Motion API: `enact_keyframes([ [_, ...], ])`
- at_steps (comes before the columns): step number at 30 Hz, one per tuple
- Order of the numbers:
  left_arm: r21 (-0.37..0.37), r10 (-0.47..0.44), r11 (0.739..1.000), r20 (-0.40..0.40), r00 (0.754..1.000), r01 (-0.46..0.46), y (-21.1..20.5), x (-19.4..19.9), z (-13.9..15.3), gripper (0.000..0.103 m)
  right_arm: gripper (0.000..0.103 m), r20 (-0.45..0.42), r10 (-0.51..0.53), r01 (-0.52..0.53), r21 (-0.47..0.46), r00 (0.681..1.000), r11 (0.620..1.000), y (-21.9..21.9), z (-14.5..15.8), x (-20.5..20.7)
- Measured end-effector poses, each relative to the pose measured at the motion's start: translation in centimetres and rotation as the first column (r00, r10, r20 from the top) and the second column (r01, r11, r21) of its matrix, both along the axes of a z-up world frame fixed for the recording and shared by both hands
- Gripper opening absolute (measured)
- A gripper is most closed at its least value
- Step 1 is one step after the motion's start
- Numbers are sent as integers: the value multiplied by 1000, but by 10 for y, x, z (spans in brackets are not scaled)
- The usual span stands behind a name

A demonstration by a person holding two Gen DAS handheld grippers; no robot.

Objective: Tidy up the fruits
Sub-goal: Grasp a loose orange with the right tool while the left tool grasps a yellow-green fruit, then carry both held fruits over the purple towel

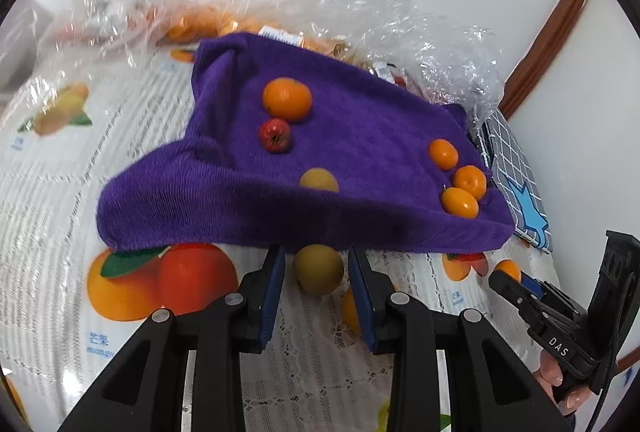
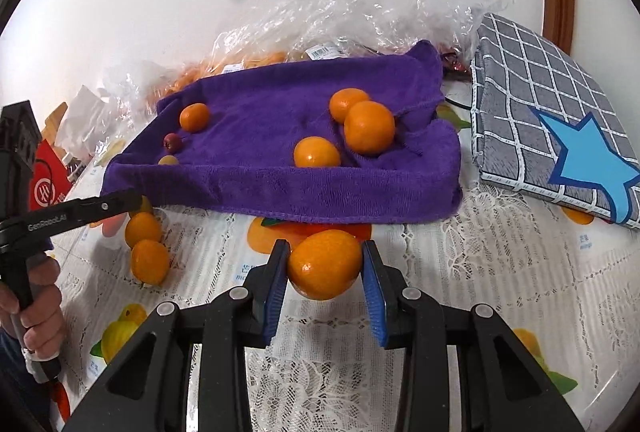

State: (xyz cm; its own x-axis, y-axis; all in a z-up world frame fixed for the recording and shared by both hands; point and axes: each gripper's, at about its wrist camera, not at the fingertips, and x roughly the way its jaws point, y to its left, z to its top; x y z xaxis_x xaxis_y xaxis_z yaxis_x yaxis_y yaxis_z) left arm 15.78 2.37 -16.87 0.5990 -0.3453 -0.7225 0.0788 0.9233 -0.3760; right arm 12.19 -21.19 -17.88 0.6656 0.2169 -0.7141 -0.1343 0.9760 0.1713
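Note:
A purple towel (image 1: 340, 160) (image 2: 272, 136) lies on the table with fruit on it: an orange (image 1: 287, 99), a small red fruit (image 1: 275, 135), a yellow-green fruit (image 1: 319, 179) and three small oranges (image 1: 460, 202) at its right. My left gripper (image 1: 316, 272) holds a yellow-green fruit (image 1: 318, 269) between its pads, just in front of the towel's near edge. My right gripper (image 2: 325, 266) is shut on an orange (image 2: 325, 264), also in front of the towel. Two more oranges (image 2: 149, 260) lie on the tablecloth to the left.
Crumpled clear plastic bags (image 2: 360, 0) with more oranges sit behind the towel. A grey checked cloth with a blue star (image 2: 560, 120) lies to the right. The tablecloth (image 1: 60, 192) is lace over fruit prints. A white wall stands behind.

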Motion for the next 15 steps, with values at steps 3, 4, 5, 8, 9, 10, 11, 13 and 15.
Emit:
enact_keyframes([
  [3, -28, 6, 1000, 1, 1000, -6, 4, -1, -3, 26, 36, 1, 4, -4, 5, 1000, 1000, 1, -1, 0],
  [4, -29, 17, 999, 9, 1000, -16, 7, -3, -1, 26, 36, 3, 8, -8, 5, 1000, 1000, 2, 0, -1],
  [5, -24, 24, 999, 20, 1000, -24, 9, -5, 1, 26, 36, 7, 10, -10, 3, 1000, 1000, 2, 0, -1],
  [8, 25, 64, 998, 51, 997, -65, 19, -14, 6, 26, 36, 16, 17, -17, -4, 1000, 1000, 5, 1, -2],
  [9, 44, 76, 996, 53, 996, -79, 21, -17, 6, 26, 36, 16, 18, -18, -7, 1000, 1000, 5, 1, -2],
  [10, 55, 80, 995, 49, 996, -83, 23, -18, 5, 26, 36, 14, 19, -19, -10, 1000, 1000, 6, 1, -2],
  [11, 61, 80, 995, 41, 996, -82, 24, -19, 3, 26, 36, 10, 19, -18, -12, 1000, 1000, 6, 0, -2],
  [13, 65, 78, 995, 23, 997, -79, 24, -17, 0, 27, 36, 3, 19, -19, -13, 1000, 1000, 5, -1, 0],
  [15, 69, 75, 995, 23, 997, -77, 23, -15, -1, 27, 36, -7, 20, -20, -12, 1000, 1000, 5, -2, 1],
])
